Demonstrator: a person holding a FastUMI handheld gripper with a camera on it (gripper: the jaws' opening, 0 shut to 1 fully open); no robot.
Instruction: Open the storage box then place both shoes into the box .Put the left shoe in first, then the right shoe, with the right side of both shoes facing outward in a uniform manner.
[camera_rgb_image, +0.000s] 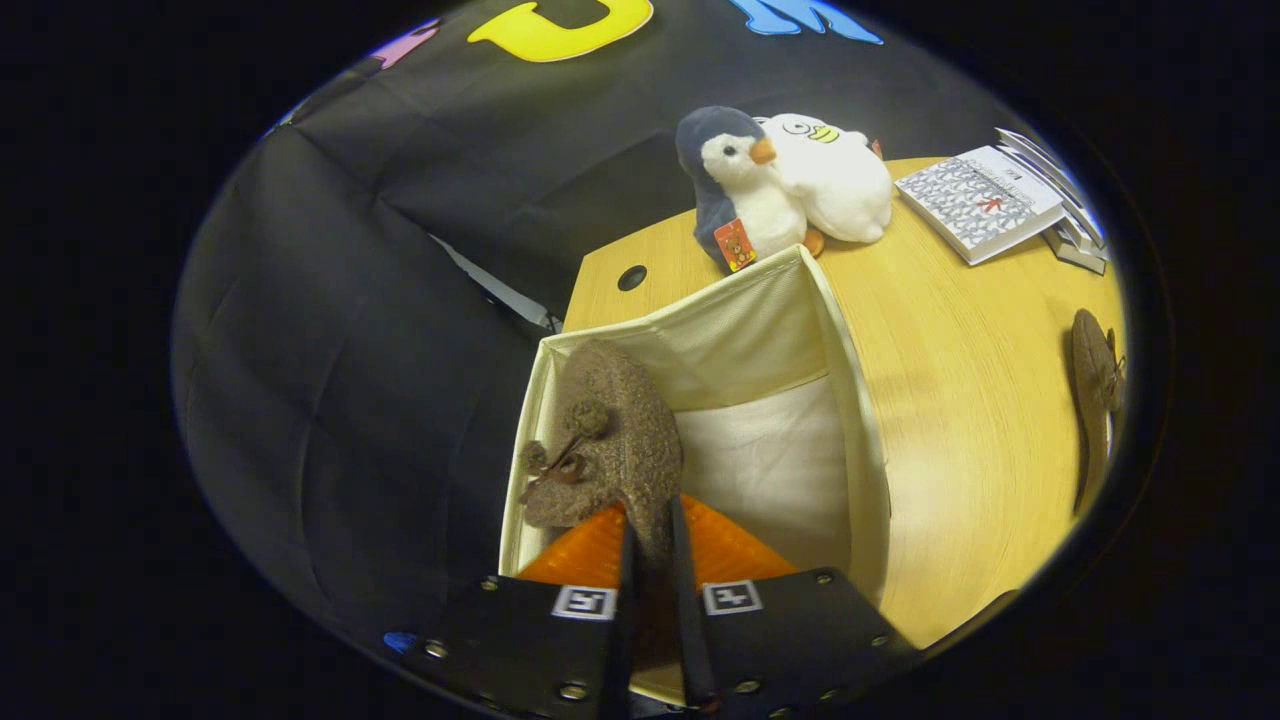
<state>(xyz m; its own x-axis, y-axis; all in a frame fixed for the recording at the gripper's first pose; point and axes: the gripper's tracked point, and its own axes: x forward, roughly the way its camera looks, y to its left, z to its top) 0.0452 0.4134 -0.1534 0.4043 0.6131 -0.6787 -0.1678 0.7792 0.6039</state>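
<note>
Gripper (650, 545), seen at bottom centre of the frame, pinches a brown fuzzy shoe (615, 440) betw. its two orange fingers (580, 552), which are drawn close together w/ the shoe's edge pressed between the pads. Shoe hangs just ahead of the fingertips, inside the open top of a cream fabric storage box (850, 400), up against the box's left wall; small pom-poms and a bow on its upper face the camera. Box's pale floor shows to the right of the shoe, lower centre of the frame. Box sits at the left end of a light wooden table (960, 400), centre frame. A second brown shoe (1095, 400) lies on the table at far right of the frame, well apart from the box. At upper centre, beyond the box's far corner, a blue-and-white plush penguin (735, 185) stands touching a white plush toy (840, 180). Upper right: a patterned book (975, 200) flat on the table, next to a stack of more books (1065, 215). Black cloth wall (350, 350) takes the left side and top of the frame.
</note>
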